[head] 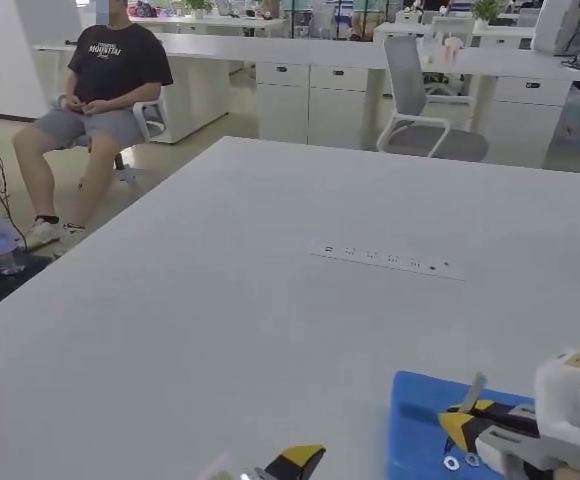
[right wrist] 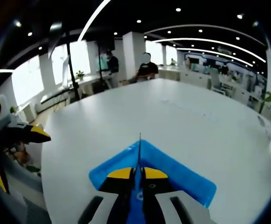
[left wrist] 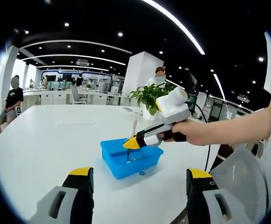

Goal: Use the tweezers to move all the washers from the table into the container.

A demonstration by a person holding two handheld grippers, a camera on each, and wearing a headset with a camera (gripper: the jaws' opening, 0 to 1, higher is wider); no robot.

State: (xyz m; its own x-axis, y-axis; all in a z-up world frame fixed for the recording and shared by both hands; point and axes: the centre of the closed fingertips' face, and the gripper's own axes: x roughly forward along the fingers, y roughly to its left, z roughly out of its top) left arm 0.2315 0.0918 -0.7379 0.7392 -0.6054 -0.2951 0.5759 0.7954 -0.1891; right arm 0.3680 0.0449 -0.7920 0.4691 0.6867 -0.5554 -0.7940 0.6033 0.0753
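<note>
Tweezers (left wrist: 134,126) clenched in our right fingers (right wrist: 121,173) point tip-down into the blue container (left wrist: 126,168), right by the washers (left wrist: 136,158), while our left fingers (left wrist: 82,171) hang released farther back.

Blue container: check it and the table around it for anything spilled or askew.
Nothing looks damaged. The blue container sits level with washers inside; one small ring, likely a washer, lies on the table beside its wall.

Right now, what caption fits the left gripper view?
Right claw holds thin metal tweezers over blue plastic container of small washers.
</note>
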